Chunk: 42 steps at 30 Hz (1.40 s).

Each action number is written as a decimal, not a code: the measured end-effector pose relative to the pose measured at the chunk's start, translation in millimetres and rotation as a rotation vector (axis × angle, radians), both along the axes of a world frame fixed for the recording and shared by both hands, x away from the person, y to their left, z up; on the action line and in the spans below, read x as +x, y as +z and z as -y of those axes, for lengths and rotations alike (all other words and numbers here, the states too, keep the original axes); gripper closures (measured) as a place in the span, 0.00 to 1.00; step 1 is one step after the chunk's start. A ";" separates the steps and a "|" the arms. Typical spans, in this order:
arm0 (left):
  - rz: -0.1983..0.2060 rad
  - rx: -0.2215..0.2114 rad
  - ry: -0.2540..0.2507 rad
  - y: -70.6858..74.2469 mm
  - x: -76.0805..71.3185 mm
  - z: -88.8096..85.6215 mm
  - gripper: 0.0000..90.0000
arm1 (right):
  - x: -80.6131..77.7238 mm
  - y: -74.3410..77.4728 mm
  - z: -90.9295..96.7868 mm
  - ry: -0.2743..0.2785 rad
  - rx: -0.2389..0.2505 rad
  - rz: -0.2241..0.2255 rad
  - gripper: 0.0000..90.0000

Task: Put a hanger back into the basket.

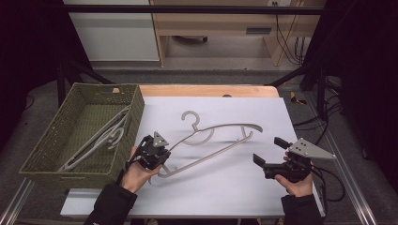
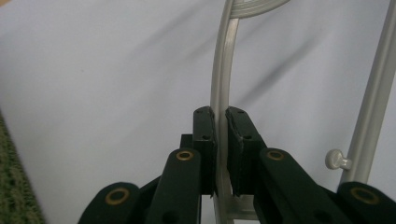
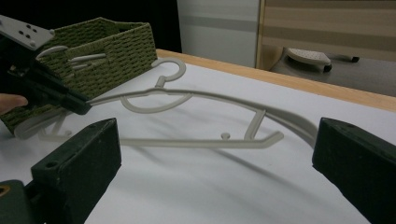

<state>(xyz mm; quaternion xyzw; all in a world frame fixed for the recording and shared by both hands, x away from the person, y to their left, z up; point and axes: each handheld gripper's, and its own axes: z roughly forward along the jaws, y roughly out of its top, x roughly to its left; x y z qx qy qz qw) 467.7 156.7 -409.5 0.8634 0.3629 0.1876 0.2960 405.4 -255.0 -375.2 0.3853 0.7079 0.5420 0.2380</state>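
A white sheet (image 1: 225, 187) covers most of the wooden table (image 1: 211, 90), whose bare edge shows along the far side. At the sheet's left edge stands a green woven basket (image 1: 47, 145), with pale grey hangers (image 1: 101, 136) lying aslant inside it. On the sheet, just right of the basket, is a single grey plastic hanger (image 1: 213, 140), its hook (image 1: 191, 118) pointing toward the far side of the table and its long arms running from lower left to upper right (the right gripper view shows the right-hand part lying on the sheet, while the left end looks slightly raised). The left gripper (image 1: 162, 157), held in the person's left hand (image 1: 136, 176), sits at the hanger's lower left end, close beside the basket's near corner; in the left gripper view its black jaws are pressed onto the hanger's upper arm (image 2: 220, 93), pinching the thin rail between them. The right gripper (image 1: 267, 151), held in the right hand (image 1: 298, 185), is well apart to the right of the hanger, over bare sheet, jaws spread wide with nothing between them. A small peg (image 2: 337, 160) sticks out from the hanger's lower bar.
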 end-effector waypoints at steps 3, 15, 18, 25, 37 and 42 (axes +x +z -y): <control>0.014 -0.014 0.004 10.0 -3.0 -4.7 0.92 | -0.2 0.3 0.2 -0.001 0.003 -0.002 0.01; 0.075 -0.023 0.025 47.3 -14.0 -23.1 0.92 | -0.1 0.2 0.9 -0.008 0.002 0.000 0.01; 0.100 -0.026 0.028 58.0 -18.2 -25.8 0.92 | 0.0 0.0 1.1 -0.012 0.002 0.000 0.01; 0.153 -0.038 0.032 85.8 -27.8 -41.6 0.92 | 0.2 -0.4 1.0 -0.013 0.000 -0.001 0.01; 0.184 0.007 0.085 116.6 -14.6 -82.8 0.92 | 0.7 -1.3 -0.2 -0.011 -0.001 -0.008 0.01; 0.180 -0.016 0.099 121.4 -6.9 -103.6 0.92 | 1.0 -1.6 -0.1 -0.012 -0.004 -0.007 0.01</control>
